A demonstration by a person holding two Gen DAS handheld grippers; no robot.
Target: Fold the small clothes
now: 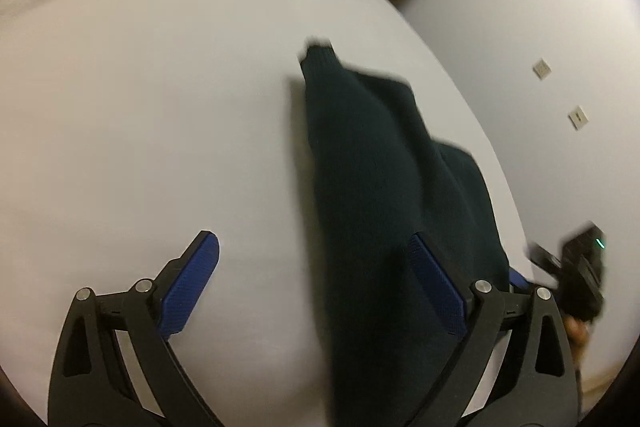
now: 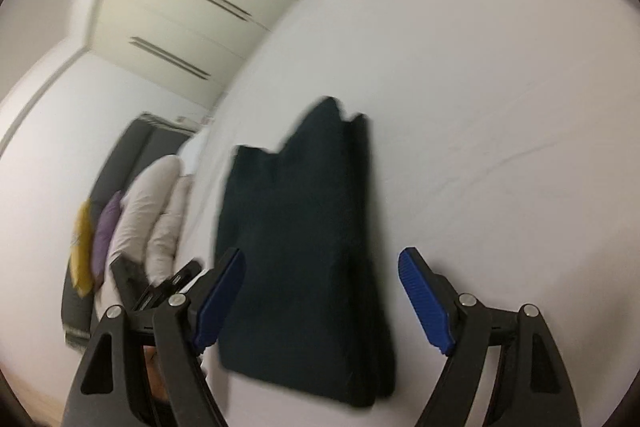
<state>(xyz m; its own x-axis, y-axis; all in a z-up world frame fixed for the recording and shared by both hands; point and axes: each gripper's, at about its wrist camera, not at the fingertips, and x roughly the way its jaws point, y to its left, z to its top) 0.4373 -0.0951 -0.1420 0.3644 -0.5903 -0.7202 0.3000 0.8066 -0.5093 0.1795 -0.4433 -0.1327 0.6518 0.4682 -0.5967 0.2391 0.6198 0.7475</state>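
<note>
1. A dark green sweater lies folded on the white bed.
2. The right gripper has its blue fingers spread wide, one on each side of the sweater, not pressing on it.
3. The left gripper also stands apart, empty; its right finger is over the sweater's edge.
4. Pillows lie at the far left.

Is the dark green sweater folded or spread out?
Folded: the dark green sweater lies as a narrow stack with layered edges on the white bed.
</note>
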